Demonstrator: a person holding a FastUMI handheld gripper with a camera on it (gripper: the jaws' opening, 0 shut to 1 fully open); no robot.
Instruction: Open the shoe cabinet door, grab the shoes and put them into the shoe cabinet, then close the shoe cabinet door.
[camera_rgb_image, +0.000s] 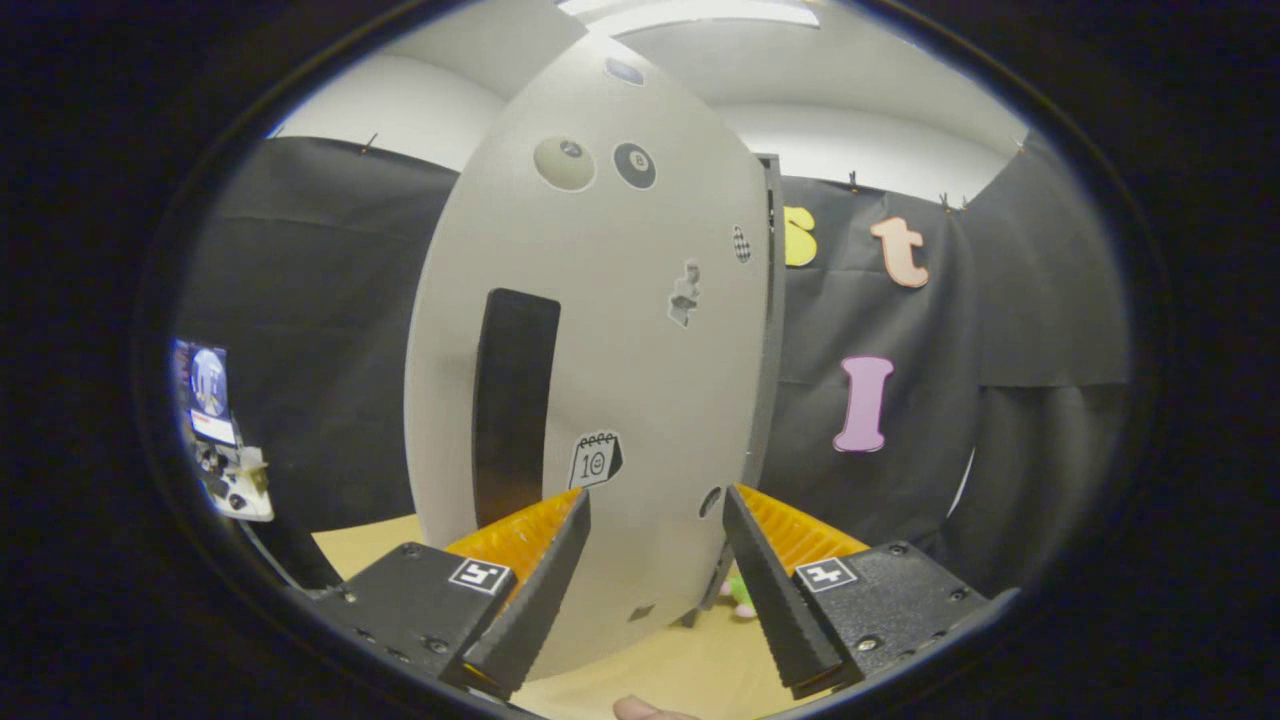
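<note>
We are holding our tongs (655, 510) up in front of the tall pale grey shoe cabinet door (600, 330), which is covered with little stickers. The two fingers are standing wide apart and are not squeezing anything. The door is sitting just ahead of them and filling the gap between them. A long black slot handle (515, 405) is showing on the door, above the left finger. We are seeing the light wooden floor (690, 665) below the fingers, and something small, green and pink (740, 592) is lying there beside the right finger.
</note>
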